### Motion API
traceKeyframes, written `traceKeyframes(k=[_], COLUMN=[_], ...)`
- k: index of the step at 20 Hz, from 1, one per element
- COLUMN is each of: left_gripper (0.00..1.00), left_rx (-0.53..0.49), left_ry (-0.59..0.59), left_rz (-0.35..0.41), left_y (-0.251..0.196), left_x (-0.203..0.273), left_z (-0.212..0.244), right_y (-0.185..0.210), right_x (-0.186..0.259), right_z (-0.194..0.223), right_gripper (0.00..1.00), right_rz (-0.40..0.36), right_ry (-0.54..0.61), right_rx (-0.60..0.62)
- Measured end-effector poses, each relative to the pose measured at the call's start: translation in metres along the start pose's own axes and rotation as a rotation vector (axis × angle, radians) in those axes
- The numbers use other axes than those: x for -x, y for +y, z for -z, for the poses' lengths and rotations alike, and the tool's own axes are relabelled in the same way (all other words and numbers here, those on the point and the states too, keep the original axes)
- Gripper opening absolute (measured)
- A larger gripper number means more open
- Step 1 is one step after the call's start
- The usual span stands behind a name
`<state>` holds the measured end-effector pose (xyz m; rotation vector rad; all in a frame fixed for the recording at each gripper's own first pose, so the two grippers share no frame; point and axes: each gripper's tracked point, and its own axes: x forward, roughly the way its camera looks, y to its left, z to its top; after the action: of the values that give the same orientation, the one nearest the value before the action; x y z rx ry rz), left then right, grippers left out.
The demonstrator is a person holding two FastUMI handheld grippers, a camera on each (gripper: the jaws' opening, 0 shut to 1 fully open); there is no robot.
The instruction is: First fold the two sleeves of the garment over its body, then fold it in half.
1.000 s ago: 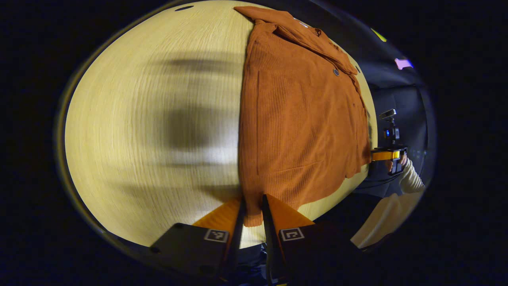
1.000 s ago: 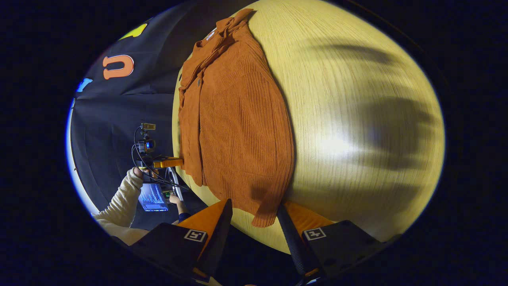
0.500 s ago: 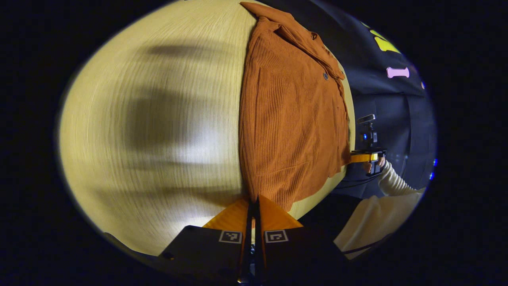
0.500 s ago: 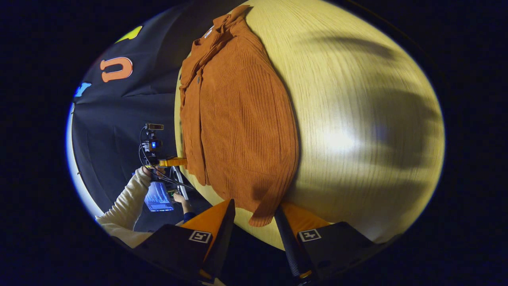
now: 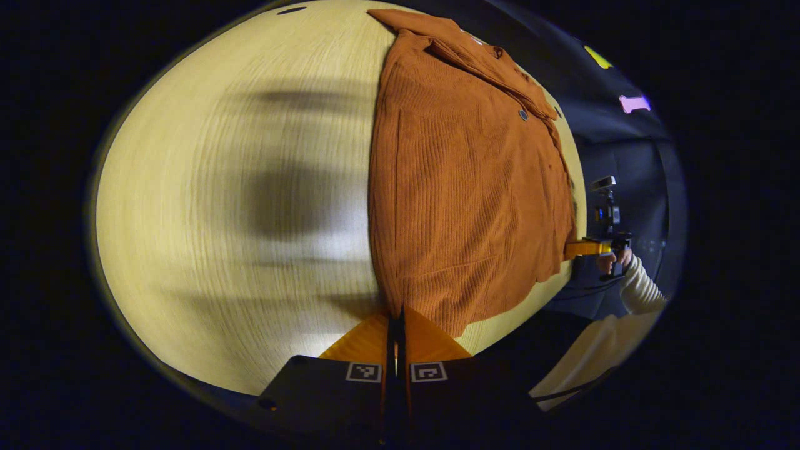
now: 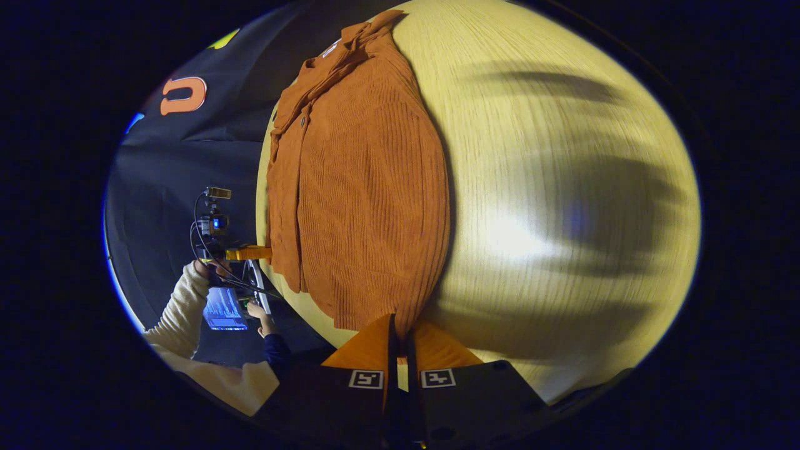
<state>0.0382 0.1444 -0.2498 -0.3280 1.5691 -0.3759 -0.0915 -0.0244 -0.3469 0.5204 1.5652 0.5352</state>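
Pinching the garment (image 5: 469, 187) hem at bottom centre, your left gripper (image 5: 395, 322) has its fingers pressed together on the cloth; your right gripper (image 6: 400, 334) likewise, garment spread across the table (image 6: 550, 156).

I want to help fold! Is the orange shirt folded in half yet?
Not yet. The orange shirt lies full length on the table, collar far, hem near. Sleeves look tucked over its body.

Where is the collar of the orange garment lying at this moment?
In the left gripper view, the collar lies at the table's far edge, top of the garment.
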Motion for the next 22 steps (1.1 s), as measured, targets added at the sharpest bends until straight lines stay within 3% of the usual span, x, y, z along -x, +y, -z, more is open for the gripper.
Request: traceKeyframes(k=[2,6,13,15,22], left_gripper=[0.03,0.03,0.03,0.03,0.03], left_rx=[-0.017,-0.099,-0.178,-0.212,-0.336], left_ry=[-0.047,-0.154,-0.422,-0.47,-0.615], left_rz=[-0.081,-0.161,-0.15,-0.164,-0.214], left_y=[0.002,-0.013,-0.054,-0.064,-0.067], left_x=[0.002,0.02,0.086,0.1,0.164], left_z=[-0.004,-0.008,-0.078,-0.079,-0.154], right_y=[0.003,0.033,0.096,0.114,0.181], right_x=[0.006,0.029,0.076,0.09,0.144], right_z=[0.002,-0.001,-0.029,-0.038,-0.113], right_gripper=[0.07,0.07,0.07,0.07,0.07], right_rz=[-0.001,-0.054,-0.133,-0.142,-0.182], right_ry=[-0.012,-0.067,-0.192,-0.205,-0.3], right_rx=[0.01,0.058,0.169,0.225,0.379])
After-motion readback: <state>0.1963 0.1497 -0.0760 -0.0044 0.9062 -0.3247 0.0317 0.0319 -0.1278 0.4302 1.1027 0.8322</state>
